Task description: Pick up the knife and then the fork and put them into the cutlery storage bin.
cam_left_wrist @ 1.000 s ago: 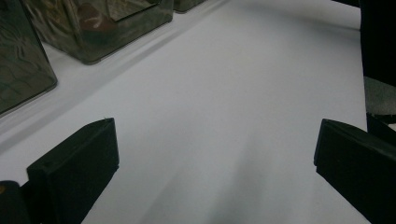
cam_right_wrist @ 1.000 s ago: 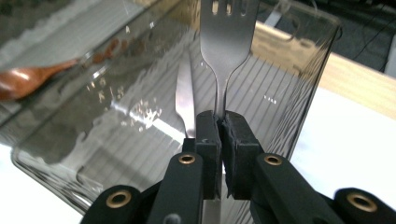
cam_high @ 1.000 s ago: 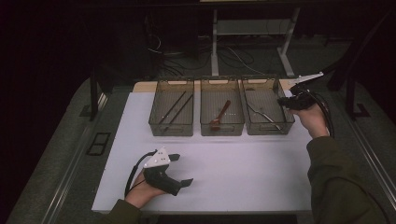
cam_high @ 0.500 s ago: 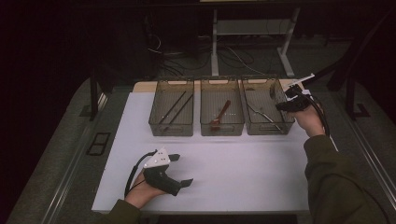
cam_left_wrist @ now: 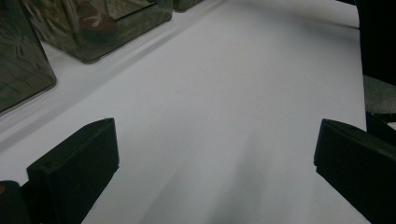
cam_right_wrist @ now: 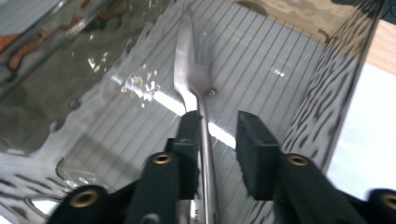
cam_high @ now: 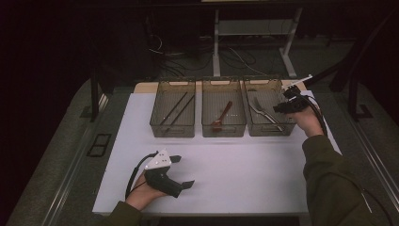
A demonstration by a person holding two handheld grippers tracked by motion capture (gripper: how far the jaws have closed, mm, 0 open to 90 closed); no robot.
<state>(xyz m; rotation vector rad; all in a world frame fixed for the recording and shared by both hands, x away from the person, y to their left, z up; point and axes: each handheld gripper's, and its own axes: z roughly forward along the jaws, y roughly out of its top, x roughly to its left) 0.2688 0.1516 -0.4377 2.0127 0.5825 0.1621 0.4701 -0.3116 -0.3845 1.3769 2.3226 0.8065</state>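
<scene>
- Now we watch the right hand-held gripper [cam_right_wrist: 218, 140] at the rightmost of three bins [cam_high: 268, 113]: its jaws have just been opening, and the fork [cam_right_wrist: 189, 77] lies between them. The near jaw sits against the handle; the other stands clear of it, so nothing is pinched.
- Ahead of those jaws, the fork's head runs on along the ribbed floor of the rightmost bin [cam_right_wrist: 261, 60], tines pointing away from us. In the high view the fork [cam_high: 261, 111] lies slantwise inside that bin, just beside the gripper [cam_high: 282, 107] at its right wall.
- Compared with a second ago, the right hand has dipped toward the bin rim, and the grip that was shut is now loosened. We read that as a release: the fork looks delivered to its bin, and what remains is to lift the jaws straight out without dragging the handle.
- To the gripper's left, the middle bin [cam_high: 224, 113] holds a reddish-brown spoon [cam_high: 221, 117], and the far-left bin [cam_high: 173, 115] holds dark chopsticks [cam_high: 176, 109]. So each kind of utensil has a bin, we'd say.
- Meanwhile the left hand-held gripper [cam_high: 181, 172] rests on the white worktop [cam_high: 244, 174], well apart from the bins, where it was a second ago. Its jaws are spread wide with only bare worktop [cam_left_wrist: 224, 93] between them.
</scene>
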